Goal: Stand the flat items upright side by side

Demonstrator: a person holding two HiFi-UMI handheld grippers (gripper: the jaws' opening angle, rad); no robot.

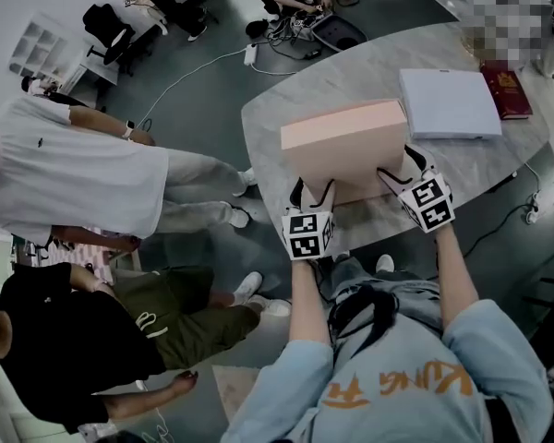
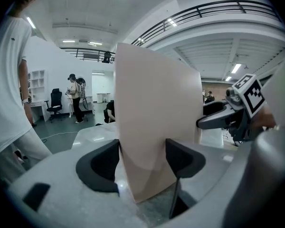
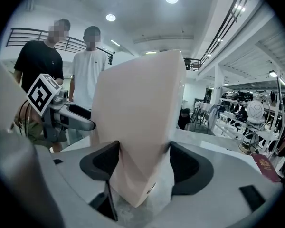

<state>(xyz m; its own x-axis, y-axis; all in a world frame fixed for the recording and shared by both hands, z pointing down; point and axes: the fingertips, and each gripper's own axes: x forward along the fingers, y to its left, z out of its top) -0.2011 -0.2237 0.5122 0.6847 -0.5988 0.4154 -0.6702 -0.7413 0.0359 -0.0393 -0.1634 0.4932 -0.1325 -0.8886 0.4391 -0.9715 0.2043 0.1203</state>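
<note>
A flat pink box point(image 1: 346, 146) stands on its long edge on the grey marble table point(image 1: 351, 72), its broad face turned toward me. My left gripper point(image 1: 312, 195) is shut on its near left corner, and in the left gripper view the box point(image 2: 156, 127) fills the gap between both black pads. My right gripper point(image 1: 402, 175) is shut on the near right corner. The right gripper view shows the box point(image 3: 137, 127) wedged between that gripper's pads. A white flat box point(image 1: 448, 102) lies flat behind the pink one, to the right.
A dark red book point(image 1: 506, 90) lies flat right of the white box, near the table's far right. The table's near edge runs just under the grippers. Two people point(image 1: 92, 183) stand left of the table, and another sits on the floor beyond it.
</note>
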